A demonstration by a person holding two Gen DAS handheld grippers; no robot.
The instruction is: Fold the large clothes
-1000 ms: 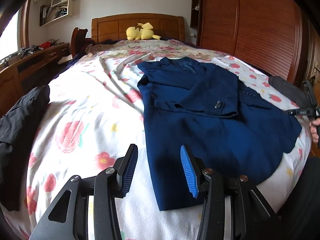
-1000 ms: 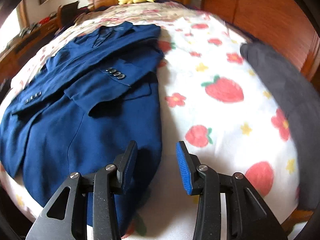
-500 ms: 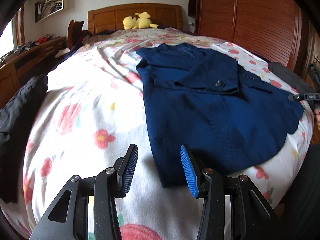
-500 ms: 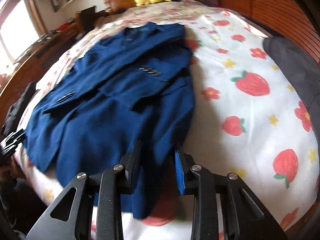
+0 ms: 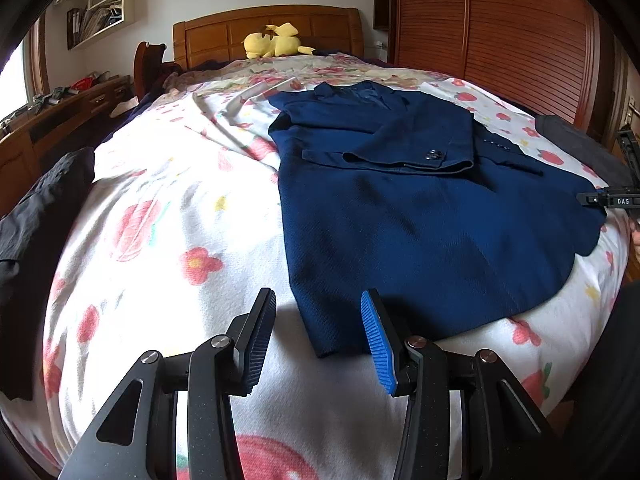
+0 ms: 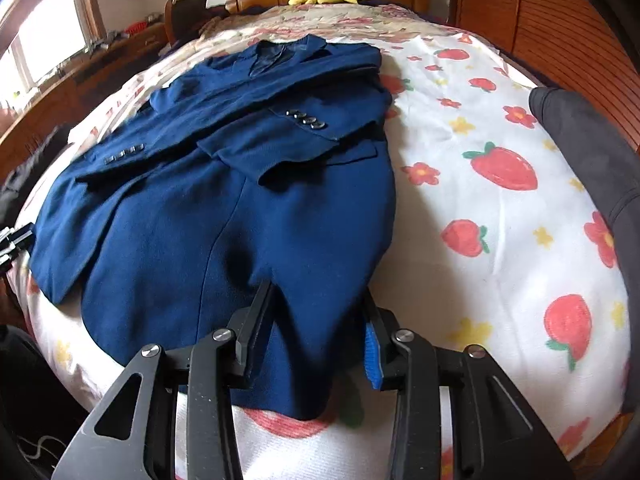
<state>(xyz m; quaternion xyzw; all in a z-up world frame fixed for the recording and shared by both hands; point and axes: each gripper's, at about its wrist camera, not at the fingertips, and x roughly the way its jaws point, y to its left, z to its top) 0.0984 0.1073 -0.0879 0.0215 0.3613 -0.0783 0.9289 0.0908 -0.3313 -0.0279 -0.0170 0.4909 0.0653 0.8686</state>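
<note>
**Q:** Bedroom setup, right? What's laid out where?

**A:** Yep. A bed (image 5: 160,208) with a strawberry-and-flower sheet is seen filling both frames, wooden headboard (image 5: 264,30) at the top, yellow plush toy (image 5: 276,42) parked against it. A navy blazer (image 5: 420,216) is spread flat across the center-right of the left wrist view, sleeves folded over the front. Dark clothing (image 5: 36,220) is piled at the left edge, and a grey garment (image 6: 588,152) is draped at the right edge of the right wrist view.

**Q:** And the claws?

**A:** The left gripper (image 5: 318,338) is held wide apart at bottom center, nothing pinched, with the blazer's lower left corner framed between the jaws. The right gripper (image 6: 316,334) is spread wide too, fingers set down over the blazer's bottom hem, fabric lying between them but not clamped. Its dark finger (image 6: 256,328) looks pressed against the cloth.
</note>
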